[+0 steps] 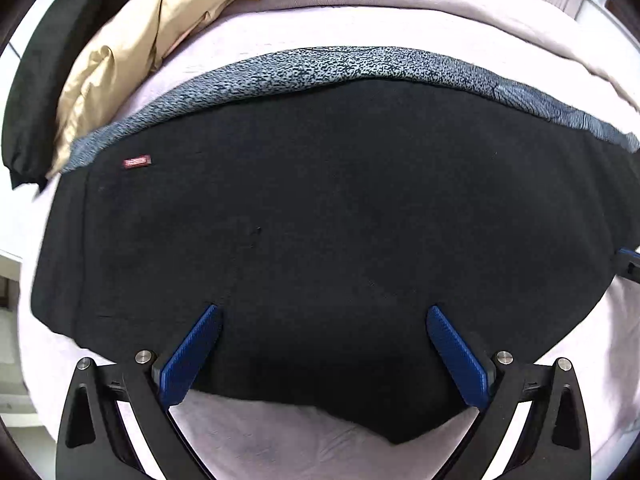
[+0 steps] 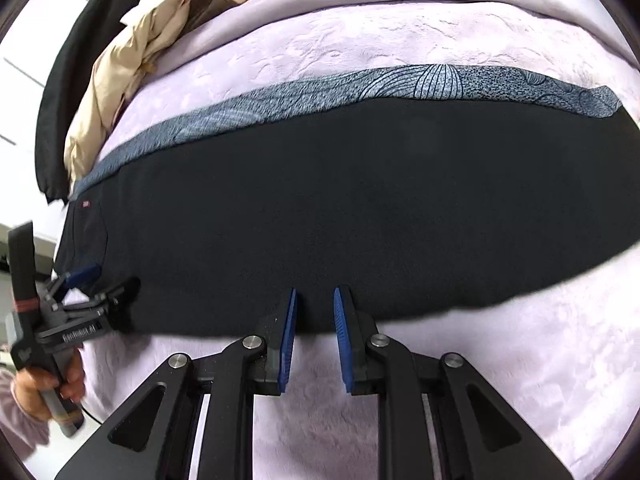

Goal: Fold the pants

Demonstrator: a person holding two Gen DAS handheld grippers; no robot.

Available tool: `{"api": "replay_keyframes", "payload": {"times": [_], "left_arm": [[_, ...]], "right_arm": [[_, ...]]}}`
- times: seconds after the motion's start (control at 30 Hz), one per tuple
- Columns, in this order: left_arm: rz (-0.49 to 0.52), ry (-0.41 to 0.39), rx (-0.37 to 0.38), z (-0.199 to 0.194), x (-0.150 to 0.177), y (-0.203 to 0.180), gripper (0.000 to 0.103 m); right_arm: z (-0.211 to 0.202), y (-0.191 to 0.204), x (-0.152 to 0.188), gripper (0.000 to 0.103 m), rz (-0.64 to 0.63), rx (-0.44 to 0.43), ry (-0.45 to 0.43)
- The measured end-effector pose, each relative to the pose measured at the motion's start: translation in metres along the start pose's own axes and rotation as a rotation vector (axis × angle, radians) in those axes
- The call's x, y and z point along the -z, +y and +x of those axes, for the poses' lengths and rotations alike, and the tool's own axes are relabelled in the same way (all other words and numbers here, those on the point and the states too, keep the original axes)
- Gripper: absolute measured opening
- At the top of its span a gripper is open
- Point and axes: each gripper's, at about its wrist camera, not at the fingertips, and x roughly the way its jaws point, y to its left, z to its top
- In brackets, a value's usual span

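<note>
Black pants (image 1: 320,220) lie flat on a lilac blanket (image 1: 280,440), with a blue-grey patterned strip (image 1: 340,64) along their far edge and a small red label (image 1: 137,161) at the left. My left gripper (image 1: 322,312) is wide open over the pants' near edge, holding nothing. In the right wrist view the pants (image 2: 340,208) stretch across the bed. My right gripper (image 2: 315,294) is partly open at their near edge, jaws a small gap apart, empty. The left gripper (image 2: 106,280) shows at the pants' left end.
A beige garment (image 1: 132,60) and a black garment (image 1: 40,92) lie heaped at the far left of the bed. The lilac blanket (image 2: 520,360) covers the bed all around the pants. A hand (image 2: 44,392) holds the left gripper's handle.
</note>
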Motion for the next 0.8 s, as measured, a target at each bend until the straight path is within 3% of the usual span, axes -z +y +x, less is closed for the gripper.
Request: {"api": "replay_keyframes", "payload": {"times": [0.2, 0.3, 0.37, 0.4, 0.57, 0.8], "left_arm": [[-0.043, 0.058, -0.022, -0.017, 0.004, 0.005, 0.103], [-0.029, 0.101, -0.020, -0.037, 0.009, -0.013, 0.103], [0.003, 0.106, -0.024, -0.050, 0.007, -0.018, 0.103], [0.015, 0.111, -0.019, -0.057, 0.006, -0.021, 0.103], [0.050, 0.130, 0.019, -0.089, 0.000, -0.029, 0.103], [0.104, 0.128, 0.086, -0.127, 0.009, -0.068, 0.103]], "right_arm": [[-0.021, -0.018, 0.015, 0.023, 0.074, 0.046, 0.062], [-0.035, -0.019, 0.022, 0.026, 0.113, 0.037, 0.062], [-0.049, -0.026, 0.030, 0.042, 0.136, 0.036, 0.064], [-0.054, -0.030, 0.033, 0.044, 0.146, 0.041, 0.065], [-0.071, -0.033, 0.050, 0.045, 0.205, 0.063, 0.084], [-0.091, -0.047, 0.079, 0.045, 0.341, 0.045, 0.079]]}}
